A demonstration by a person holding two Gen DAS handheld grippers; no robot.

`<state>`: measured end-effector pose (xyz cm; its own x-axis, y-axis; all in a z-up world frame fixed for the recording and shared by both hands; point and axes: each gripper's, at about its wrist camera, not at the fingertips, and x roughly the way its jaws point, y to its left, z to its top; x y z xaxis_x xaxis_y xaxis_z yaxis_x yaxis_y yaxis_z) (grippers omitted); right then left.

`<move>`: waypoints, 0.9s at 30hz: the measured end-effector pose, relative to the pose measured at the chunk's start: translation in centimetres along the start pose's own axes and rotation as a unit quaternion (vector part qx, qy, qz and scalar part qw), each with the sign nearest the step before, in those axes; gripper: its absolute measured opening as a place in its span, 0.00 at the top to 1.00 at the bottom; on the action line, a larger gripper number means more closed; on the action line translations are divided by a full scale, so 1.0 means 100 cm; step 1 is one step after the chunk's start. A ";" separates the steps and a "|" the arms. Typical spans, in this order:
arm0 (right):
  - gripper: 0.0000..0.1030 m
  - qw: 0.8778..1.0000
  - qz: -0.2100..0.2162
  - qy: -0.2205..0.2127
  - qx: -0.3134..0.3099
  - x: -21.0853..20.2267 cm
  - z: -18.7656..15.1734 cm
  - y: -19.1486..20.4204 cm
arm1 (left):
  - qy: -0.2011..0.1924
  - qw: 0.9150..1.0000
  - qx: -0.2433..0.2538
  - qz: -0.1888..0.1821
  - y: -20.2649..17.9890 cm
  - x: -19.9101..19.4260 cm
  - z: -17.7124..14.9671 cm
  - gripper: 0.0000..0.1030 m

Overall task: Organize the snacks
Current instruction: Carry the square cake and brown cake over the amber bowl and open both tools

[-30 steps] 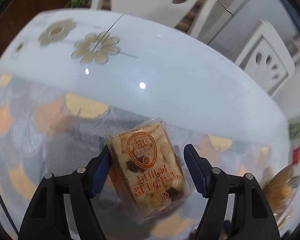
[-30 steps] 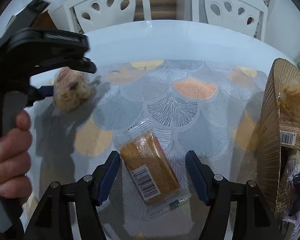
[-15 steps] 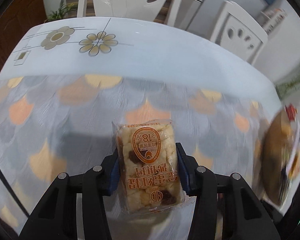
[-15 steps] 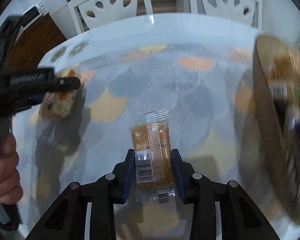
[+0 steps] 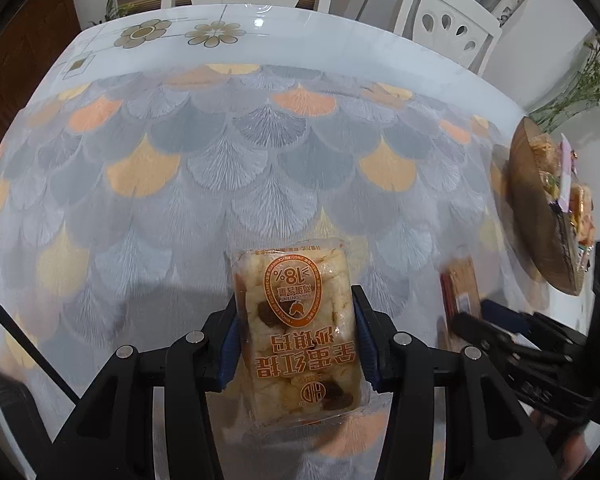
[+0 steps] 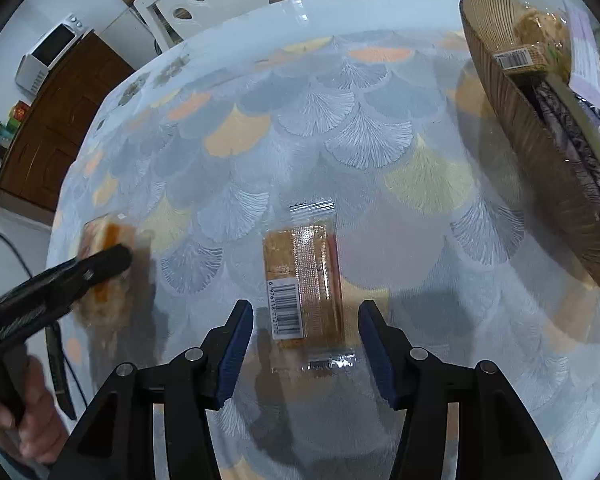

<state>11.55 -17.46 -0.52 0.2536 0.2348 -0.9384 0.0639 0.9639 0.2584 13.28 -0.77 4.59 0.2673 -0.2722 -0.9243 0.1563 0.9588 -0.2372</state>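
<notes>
Left gripper [image 5: 296, 340] is clamping the rice-puff snack pack [image 5: 298, 332] between both pads. Right gripper [image 6: 306, 344] is standing wide apart, straddling the orange wafer packet [image 6: 302, 280] lying on the tablecloth [image 6: 340, 128], touching nothing.

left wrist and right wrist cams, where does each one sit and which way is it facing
Left wrist: on the left gripper, facing forward over the table; its fingers clamp the egg crisp pack.
Right wrist: on the right gripper, jaws open around the orange bar; the person's hand shows.
Shared: the basket, both snacks, each other's gripper.

Left tool [image 5: 296, 344] black, blue finger pads [image 5: 229, 350], silver screws; right tool [image 6: 306, 354] alike, bare hand [image 6: 32, 416]
</notes>
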 end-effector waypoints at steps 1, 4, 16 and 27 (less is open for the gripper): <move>0.48 1.000 -0.006 -0.004 -0.004 0.002 0.002 0.003 | -0.001 1.000 0.001 -0.001 -0.001 -0.002 -0.004 0.56; 0.48 0.998 -0.048 -0.022 -0.022 0.007 0.003 0.017 | -0.004 1.000 0.007 -0.003 -0.002 -0.007 -0.010 0.56; 0.67 0.998 -0.037 -0.031 0.031 -0.004 -0.011 0.010 | -0.028 0.999 0.028 -0.019 -0.007 -0.032 -0.020 0.56; 0.67 0.995 -0.015 -0.046 0.089 -0.055 -0.057 0.004 | -0.049 0.993 0.077 -0.071 -0.053 -0.048 -0.013 0.56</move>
<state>4.65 -17.61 3.48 0.3353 0.1862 -0.9235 0.2414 0.9306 0.2752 9.91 -4.41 9.91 0.3230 -0.4184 -0.8489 0.3401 0.8884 -0.3084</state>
